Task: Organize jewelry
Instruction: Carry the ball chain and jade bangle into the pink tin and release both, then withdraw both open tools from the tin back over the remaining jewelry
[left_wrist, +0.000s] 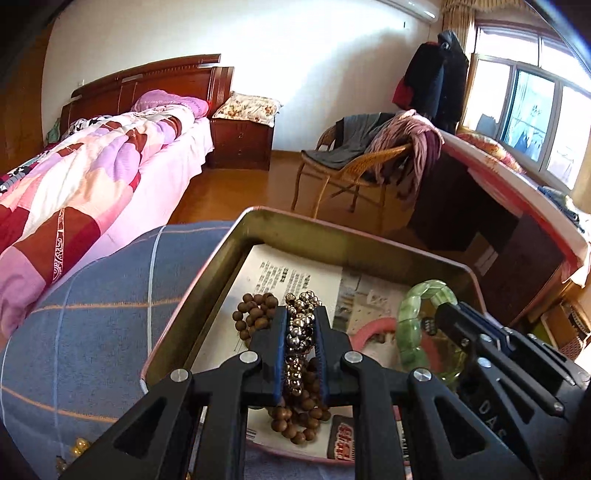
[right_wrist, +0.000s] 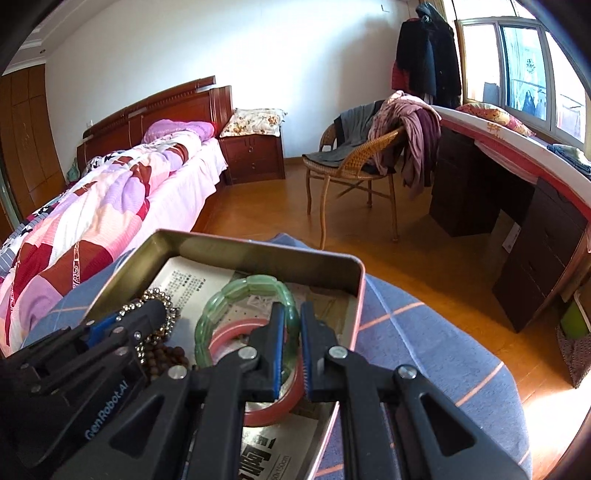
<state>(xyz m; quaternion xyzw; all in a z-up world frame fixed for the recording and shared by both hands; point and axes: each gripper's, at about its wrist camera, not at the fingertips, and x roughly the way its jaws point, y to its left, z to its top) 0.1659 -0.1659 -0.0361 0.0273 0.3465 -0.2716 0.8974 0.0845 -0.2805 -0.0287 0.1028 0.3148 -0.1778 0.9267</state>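
Observation:
A metal tin (left_wrist: 295, 221) lined with printed paper sits on a blue checked cloth (left_wrist: 92, 314). My left gripper (left_wrist: 301, 314) is shut on a silver bead bracelet (left_wrist: 297, 332) over the tin, above a brown wooden bead bracelet (left_wrist: 258, 314). My right gripper (right_wrist: 292, 314) is shut on a green jade bangle (right_wrist: 243, 288) that lies in the tin (right_wrist: 258, 247) over a pink ring (right_wrist: 236, 328). The right gripper also shows in the left wrist view (left_wrist: 448, 314), and the left gripper in the right wrist view (right_wrist: 155, 310). The silver beads (right_wrist: 162, 295) and brown beads (right_wrist: 162, 358) show there too.
A bed with a pink patchwork quilt (left_wrist: 92, 166) lies to the left. A wicker chair (right_wrist: 354, 162) draped with clothes stands beyond, next to a dark desk (right_wrist: 517, 206) under the window. Gold beads (left_wrist: 77, 446) lie on the cloth at lower left.

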